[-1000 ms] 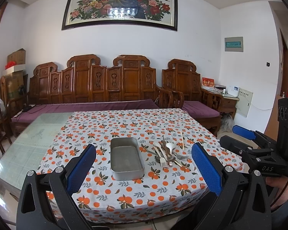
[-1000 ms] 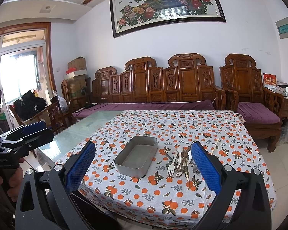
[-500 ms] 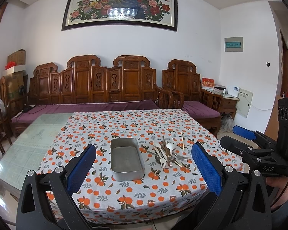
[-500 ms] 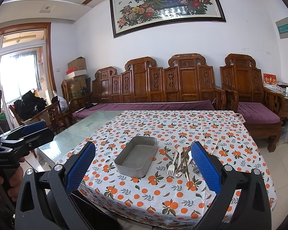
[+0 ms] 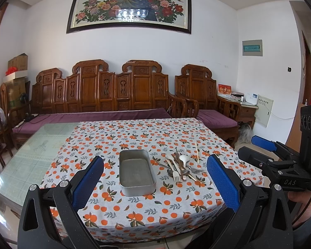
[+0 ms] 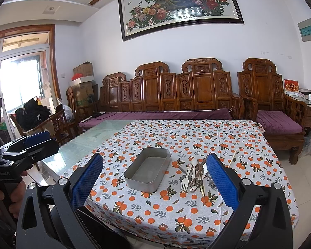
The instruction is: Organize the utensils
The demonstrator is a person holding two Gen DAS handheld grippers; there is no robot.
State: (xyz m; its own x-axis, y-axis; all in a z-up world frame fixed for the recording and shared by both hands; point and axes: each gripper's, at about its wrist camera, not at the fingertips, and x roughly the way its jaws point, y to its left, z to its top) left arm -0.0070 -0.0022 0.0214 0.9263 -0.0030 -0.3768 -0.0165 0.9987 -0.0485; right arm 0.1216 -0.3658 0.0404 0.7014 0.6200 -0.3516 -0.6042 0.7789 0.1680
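An empty grey metal tray [image 5: 136, 171] [image 6: 147, 169] sits on the table with the orange-print cloth [image 5: 134, 209] [image 6: 197, 207]. Just right of the tray lies a pile of utensils [image 5: 180, 166] [image 6: 196, 174]: a pale fork [image 6: 184, 182], a white spoon [image 5: 184, 158], dark sticks and metal pieces. A single chopstick [image 5: 197, 152] [image 6: 232, 158] lies apart to the right. My left gripper [image 5: 155, 183] is open, held in front of the table's near edge with nothing between its blue pads. My right gripper [image 6: 154, 183] is also open and holds nothing; it appears at the right of the left wrist view.
The left part of the table is bare glass [image 5: 31, 155] [image 6: 93, 137]. A carved wooden sofa with purple cushions [image 5: 105, 112] stands behind the table and an armchair [image 6: 275, 122] at the right. A person's hand [image 6: 4, 197] holds the left gripper.
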